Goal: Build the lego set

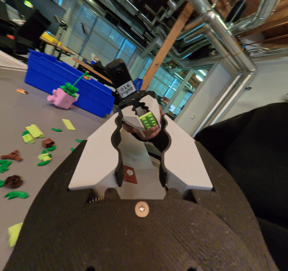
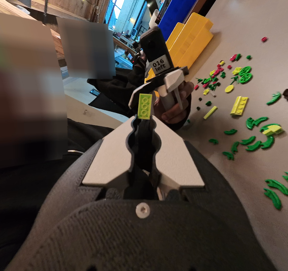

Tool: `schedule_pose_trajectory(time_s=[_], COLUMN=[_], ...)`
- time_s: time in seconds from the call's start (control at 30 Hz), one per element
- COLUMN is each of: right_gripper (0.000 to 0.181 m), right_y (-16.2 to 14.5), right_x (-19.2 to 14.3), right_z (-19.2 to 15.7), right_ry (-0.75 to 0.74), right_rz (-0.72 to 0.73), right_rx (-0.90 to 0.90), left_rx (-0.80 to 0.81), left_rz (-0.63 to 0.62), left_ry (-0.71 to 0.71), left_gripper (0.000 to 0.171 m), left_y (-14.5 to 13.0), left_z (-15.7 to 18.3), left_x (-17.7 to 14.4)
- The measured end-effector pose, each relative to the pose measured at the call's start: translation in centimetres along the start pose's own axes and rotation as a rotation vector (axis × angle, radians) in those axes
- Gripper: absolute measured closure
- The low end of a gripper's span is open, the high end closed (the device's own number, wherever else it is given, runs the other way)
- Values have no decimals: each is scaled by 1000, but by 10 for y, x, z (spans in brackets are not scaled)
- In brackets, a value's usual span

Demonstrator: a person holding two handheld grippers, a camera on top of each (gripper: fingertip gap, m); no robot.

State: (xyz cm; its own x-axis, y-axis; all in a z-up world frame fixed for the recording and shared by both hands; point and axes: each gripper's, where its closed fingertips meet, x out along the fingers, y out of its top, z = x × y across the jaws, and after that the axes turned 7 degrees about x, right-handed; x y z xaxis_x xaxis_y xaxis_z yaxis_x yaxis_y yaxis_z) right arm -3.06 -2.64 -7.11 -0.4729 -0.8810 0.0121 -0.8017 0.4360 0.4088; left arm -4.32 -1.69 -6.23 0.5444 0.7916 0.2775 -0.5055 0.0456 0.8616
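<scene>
The right gripper [image 2: 144, 119] is pinching a lime green brick [image 2: 144, 106] by one end, up in the air above the table [image 1: 31, 110]. The left gripper [image 1: 140, 132] is sitting wide open and empty, just near the brick. It is best closing slowly on the free end, keeping the brick straight.

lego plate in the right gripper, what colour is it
Lime green plate, clearest in the right wrist view.
</scene>
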Motion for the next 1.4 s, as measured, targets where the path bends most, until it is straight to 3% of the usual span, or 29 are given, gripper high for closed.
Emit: schedule_pose_trajectory(time_s=[0.13,0.3,0.37,0.5,0.63,0.7,0.77,0.9,1.03,1.17,1.2,1.3,1.4], right_gripper=[168,168,146,131,137,143,145,147,168,169,169,169,169], right_y=[0,9,19,53,53,44,32,30,34,33,33,32,25], right_x=[-2,-11,-19,-57,-60,-43,-24,-11,-14,-13,-13,-21,-41], right_z=[0,6,17,32,26,31,43,56,56,57,59,70,101], right_ry=[19,-16,-144,-649,-1165,-1284,-1297,-1346,-1395,-1381,-1369,-1342,-1312], right_rz=[9,77,124,248,61,-71,-186,-270,-288,-296,-293,-292,-286], right_rx=[18,-8,-125,-675,-1369,-1625,-1722,-1765,-1788,-1752,-1720,-1539,-1126], left_rx=[-17,-58,-82,-209,-265,-280,-296,-307,-327,-334,-325,-273,-126], left_rz=[-35,-52,-53,-19,-10,-4,-2,-18,-24,-38,-38,36,133], left_ry=[-66,-39,14,131,196,199,190,180,145,128,133,185,284], left_gripper=[155,159,159,159,159,159,159,159,159,159,158,131,131], left_y=[-5,-8,-10,-11,-15,-15,-16,-20,-21,-24,-23,-9,18], left_z=[9,1,-9,-38,-53,-54,-54,-52,-49,-47,-48,-53,-53], left_x=[1,0,-1,-10,-14,-14,-12,-9,-6,-7,-8,-15,-36])
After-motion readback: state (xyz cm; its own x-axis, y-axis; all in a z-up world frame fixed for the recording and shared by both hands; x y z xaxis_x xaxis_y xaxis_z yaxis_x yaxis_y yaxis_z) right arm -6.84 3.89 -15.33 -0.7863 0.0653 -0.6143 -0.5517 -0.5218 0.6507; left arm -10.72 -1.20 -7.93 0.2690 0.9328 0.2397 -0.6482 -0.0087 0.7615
